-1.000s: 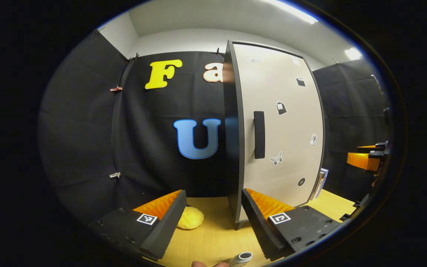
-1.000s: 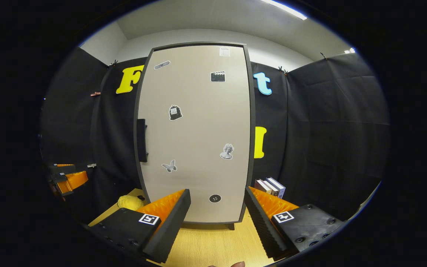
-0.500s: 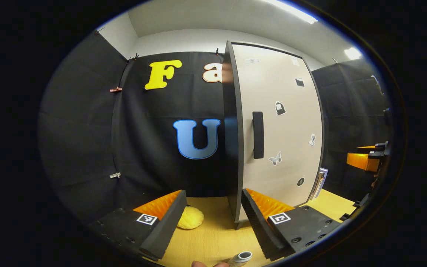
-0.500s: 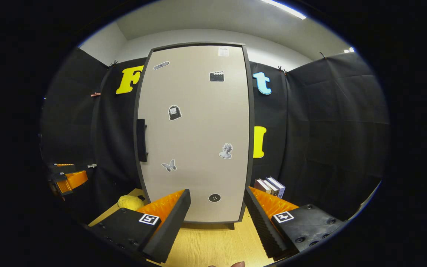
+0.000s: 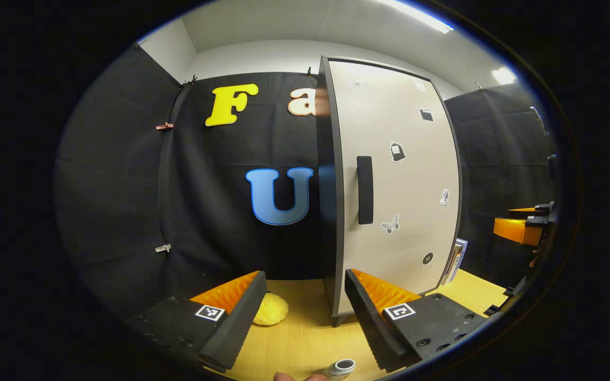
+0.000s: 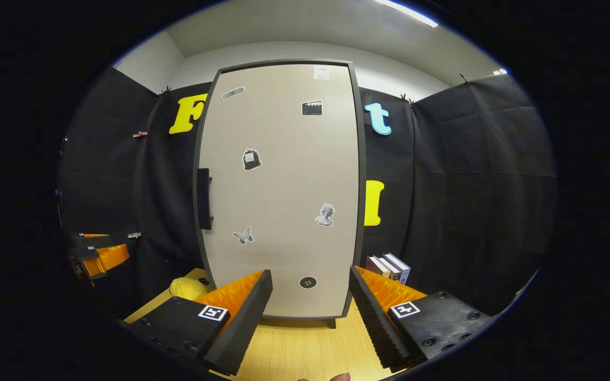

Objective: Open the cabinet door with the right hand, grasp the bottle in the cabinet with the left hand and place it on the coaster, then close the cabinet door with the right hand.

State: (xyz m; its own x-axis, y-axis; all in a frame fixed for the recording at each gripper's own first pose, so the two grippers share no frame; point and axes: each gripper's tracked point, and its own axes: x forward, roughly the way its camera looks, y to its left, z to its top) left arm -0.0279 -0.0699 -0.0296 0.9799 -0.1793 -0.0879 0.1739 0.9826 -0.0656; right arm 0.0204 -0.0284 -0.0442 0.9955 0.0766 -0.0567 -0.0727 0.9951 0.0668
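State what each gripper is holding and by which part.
Nothing is held. The left gripper and right gripper are both open and empty, short of the closed cabinet door; its handle is untouched.

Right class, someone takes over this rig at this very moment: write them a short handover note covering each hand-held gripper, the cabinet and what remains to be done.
Left hand-held gripper: open, holding nothing, low over the wooden table, facing the cabinet's left edge.
Right hand-held gripper: open, holding nothing, facing the cabinet door squarely, not touching it.
The door is shut; its dark handle sits on the door's left edge in the right gripper view.
The bottle is behind the shut door, unseen. I cannot pick out the coaster.
A yellow lumpy thing lies left of the cabinet, books to its right.
Done: nothing.
Left: open door with right, take the bottle to the coaster with left, close door.
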